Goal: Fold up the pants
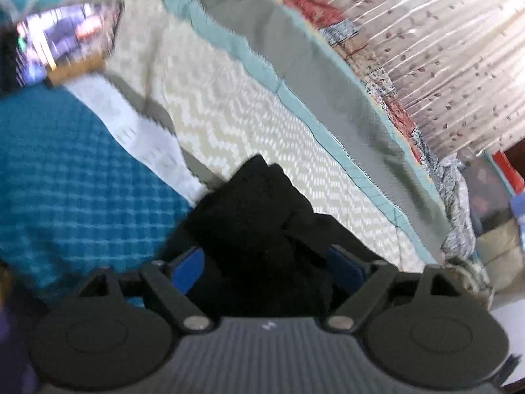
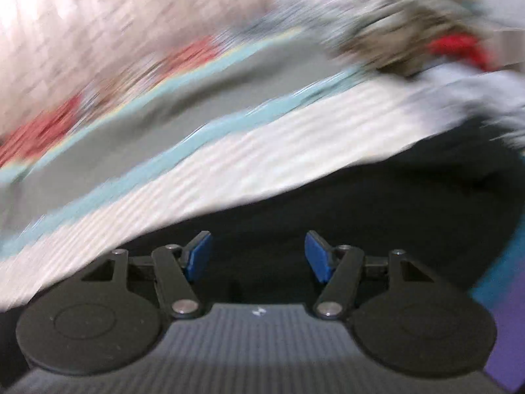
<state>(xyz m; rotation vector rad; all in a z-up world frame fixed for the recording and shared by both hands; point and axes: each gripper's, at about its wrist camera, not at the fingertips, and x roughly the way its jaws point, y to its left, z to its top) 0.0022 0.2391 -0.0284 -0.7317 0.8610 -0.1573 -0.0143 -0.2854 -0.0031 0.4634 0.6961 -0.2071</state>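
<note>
The black pants (image 1: 256,203) lie bunched on a cream zigzag bedcover (image 1: 249,115). In the left wrist view the cloth runs back between my left gripper's (image 1: 267,267) blue pads (image 1: 190,271). The pads stand wide apart and do not press on it. In the blurred right wrist view my right gripper (image 2: 257,256) is open just above a broad dark stretch of the pants (image 2: 393,203), nothing pinched between its blue pads (image 2: 197,256). The bedcover (image 2: 229,170) shows beyond the pants' far edge.
A teal checked blanket (image 1: 65,180) lies left of the pants. The grey and light-blue border of the cover (image 1: 311,82) runs along a patterned curtain (image 1: 443,49). Crumpled fabrics (image 1: 456,197) pile up at the right, and blurred clutter with something red (image 2: 459,49) sits far right.
</note>
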